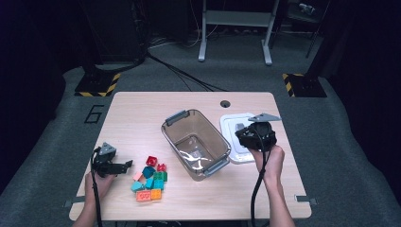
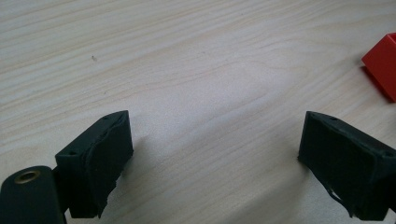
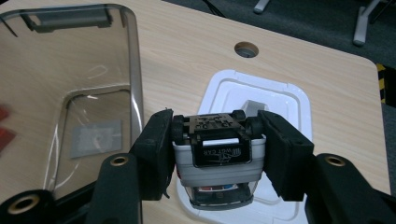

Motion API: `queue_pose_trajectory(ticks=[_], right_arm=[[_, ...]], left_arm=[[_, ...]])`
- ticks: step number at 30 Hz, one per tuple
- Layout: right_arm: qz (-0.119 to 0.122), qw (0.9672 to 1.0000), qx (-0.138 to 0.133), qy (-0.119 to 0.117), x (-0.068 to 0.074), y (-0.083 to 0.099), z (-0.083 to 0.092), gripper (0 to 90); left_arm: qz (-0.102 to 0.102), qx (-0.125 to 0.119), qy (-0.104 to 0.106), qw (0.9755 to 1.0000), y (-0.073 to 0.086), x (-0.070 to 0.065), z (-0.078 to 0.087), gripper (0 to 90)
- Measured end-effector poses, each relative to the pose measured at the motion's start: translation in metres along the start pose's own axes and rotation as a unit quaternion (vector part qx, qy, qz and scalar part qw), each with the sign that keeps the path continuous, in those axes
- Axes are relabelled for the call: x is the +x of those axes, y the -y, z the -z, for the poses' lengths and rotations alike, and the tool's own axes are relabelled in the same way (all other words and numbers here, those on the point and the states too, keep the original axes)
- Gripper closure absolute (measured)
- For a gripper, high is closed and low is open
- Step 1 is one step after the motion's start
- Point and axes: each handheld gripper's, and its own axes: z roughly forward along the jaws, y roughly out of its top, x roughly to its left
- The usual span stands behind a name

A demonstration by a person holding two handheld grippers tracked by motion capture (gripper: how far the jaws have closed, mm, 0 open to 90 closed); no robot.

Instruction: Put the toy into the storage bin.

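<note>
Right gripper [image 3: 217, 140] clamped on toy car [image 3: 218, 156] above white lid [image 3: 289, 100]; left gripper [image 2: 215, 158] open over table [image 2: 187, 70]

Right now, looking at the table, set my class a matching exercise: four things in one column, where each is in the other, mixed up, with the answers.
Things
1. toy car
2. bin
3. lid
4. bricks

Places
A. flat on the table, right of the bin
B. in a heap by the left gripper
C. clamped in the right gripper
D. mid-table, open, nothing inside

Pairs: 1-C, 2-D, 3-A, 4-B
</note>
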Motion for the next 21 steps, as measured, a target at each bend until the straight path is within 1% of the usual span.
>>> queue_pose_trajectory(ticks=[3, 4, 7, 8, 9, 12, 14, 16, 17, 18, 19, 21], right_arm=[[0.005, 1.0000, -0.002, -0.005, 0.004, -0.004, 0.000, 47.7], [0.010, 0.9999, -0.004, -0.007, 0.005, -0.005, 0.000, 47.7], [0.013, 0.9998, -0.004, -0.014, 0.011, -0.009, -0.001, 47.7], [0.018, 0.9997, -0.004, -0.018, 0.012, -0.010, -0.001, 47.7], [0.016, 0.9997, -0.006, -0.019, 0.014, -0.011, -0.002, 47.7], [0.023, 0.9994, -0.005, -0.025, 0.020, -0.013, -0.003, 47.6], [0.027, 0.9992, -0.004, -0.031, 0.024, -0.015, -0.004, 47.7], [0.032, 0.9989, -0.002, -0.035, 0.029, -0.017, -0.006, 47.6], [0.038, 0.9985, -0.004, -0.038, 0.031, -0.017, -0.006, 47.7], [0.039, 0.9984, -0.002, -0.042, 0.034, -0.018, -0.007, 47.7], [0.040, 0.9982, -0.002, -0.044, 0.036, -0.019, -0.007, 47.7], [0.050, 0.9975, -0.001, -0.050, 0.041, -0.020, -0.009, 47.6]], left_arm=[[-0.001, 0.001, 0.000, 1.0000, 0.000, 0.000, 0.000, 9.6], [-0.001, 0.001, 0.001, 1.0000, 0.000, 0.000, 0.000, 9.6], [0.000, -0.001, 0.000, 1.0000, 0.000, 0.000, 0.000, 9.6], [0.000, -0.002, -0.001, 1.0000, 0.000, 0.000, 0.000, 9.7], [0.000, -0.001, 0.000, 1.0000, 0.000, 0.000, 0.000, 9.6], [-0.001, 0.001, 0.000, 1.0000, 0.000, 0.000, 0.000, 9.6], [0.000, -0.002, 0.000, 1.0000, 0.000, 0.000, 0.000, 9.7], [0.000, -0.002, 0.000, 1.0000, 0.000, 0.000, 0.000, 9.7], [-0.001, 0.000, 0.000, 1.0000, 0.000, 0.000, 0.000, 9.7], [-0.002, 0.002, 0.001, 1.0000, 0.000, 0.000, 0.000, 9.7], [0.000, -0.002, 0.000, 1.0000, 0.000, 0.000, 0.000, 9.7], [-0.001, 0.001, 0.000, 1.0000, 0.000, 0.000, 0.000, 9.7]])
